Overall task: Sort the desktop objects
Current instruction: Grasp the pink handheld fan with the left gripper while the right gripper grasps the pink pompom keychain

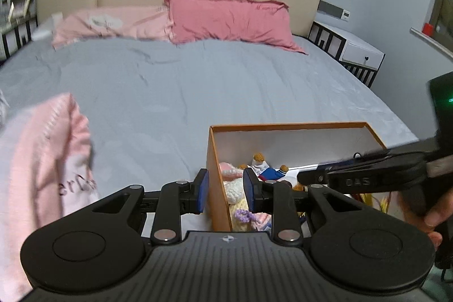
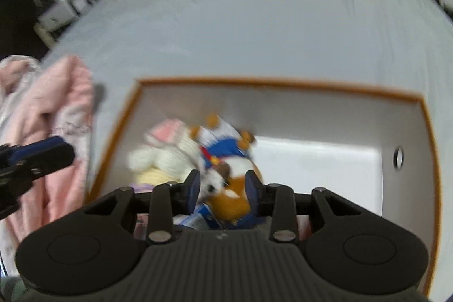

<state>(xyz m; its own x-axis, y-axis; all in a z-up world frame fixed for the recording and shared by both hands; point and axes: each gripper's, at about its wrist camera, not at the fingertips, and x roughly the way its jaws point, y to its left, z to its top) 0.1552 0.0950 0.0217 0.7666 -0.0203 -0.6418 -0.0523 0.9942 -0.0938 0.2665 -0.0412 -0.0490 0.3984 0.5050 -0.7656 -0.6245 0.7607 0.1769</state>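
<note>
Where fingers (image 2: 256,183) flank it, plush dog (image 2: 230,188) lies head-left.

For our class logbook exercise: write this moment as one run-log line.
left tongs: open, astride orange box wall | right tongs: over orange box, plush dog between pads, grip unclear | stage: plush toys in orange box

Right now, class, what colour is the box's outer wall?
Orange; the box shows it best in the left wrist view.
</note>
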